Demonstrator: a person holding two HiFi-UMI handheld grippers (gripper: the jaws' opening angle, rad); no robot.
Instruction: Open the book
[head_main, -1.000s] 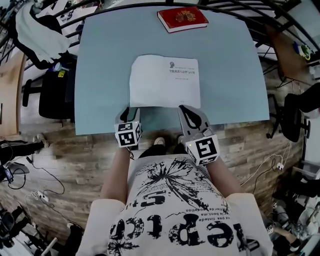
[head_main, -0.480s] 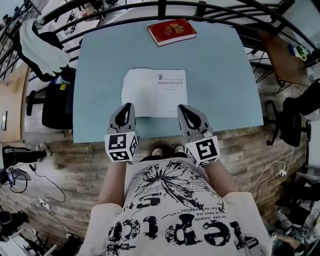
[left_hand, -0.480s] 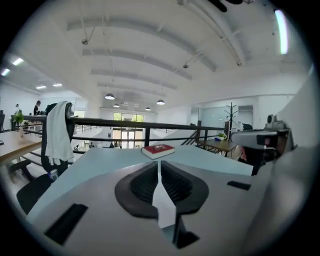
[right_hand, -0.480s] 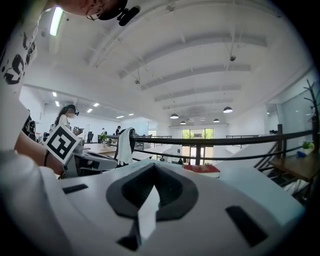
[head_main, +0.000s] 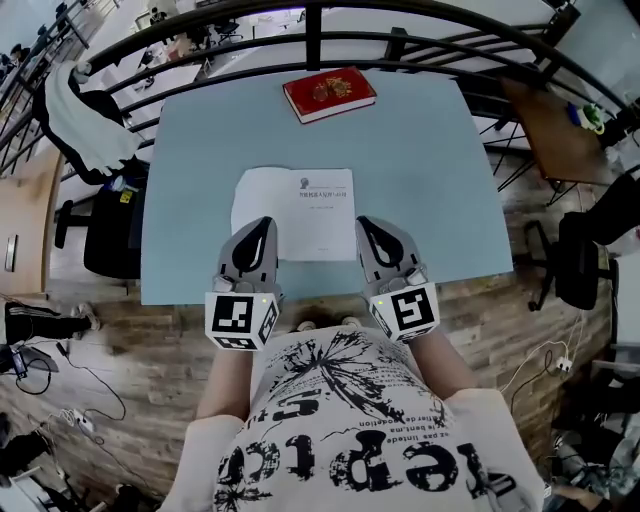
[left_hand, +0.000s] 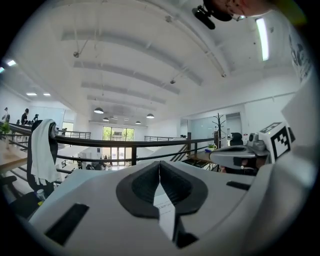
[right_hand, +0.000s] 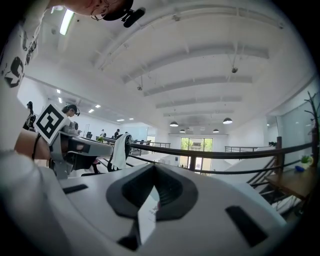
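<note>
Jaws together: left gripper (left_hand: 159, 164), right gripper (right_hand: 153, 166); red book (head_main: 329, 93) in head view only

L gripper (head_main: 261, 224) jaws were wide apart, now shut; it and R gripper (head_main: 367, 223) lifted off book (head_main: 296, 205) near edge.
</note>
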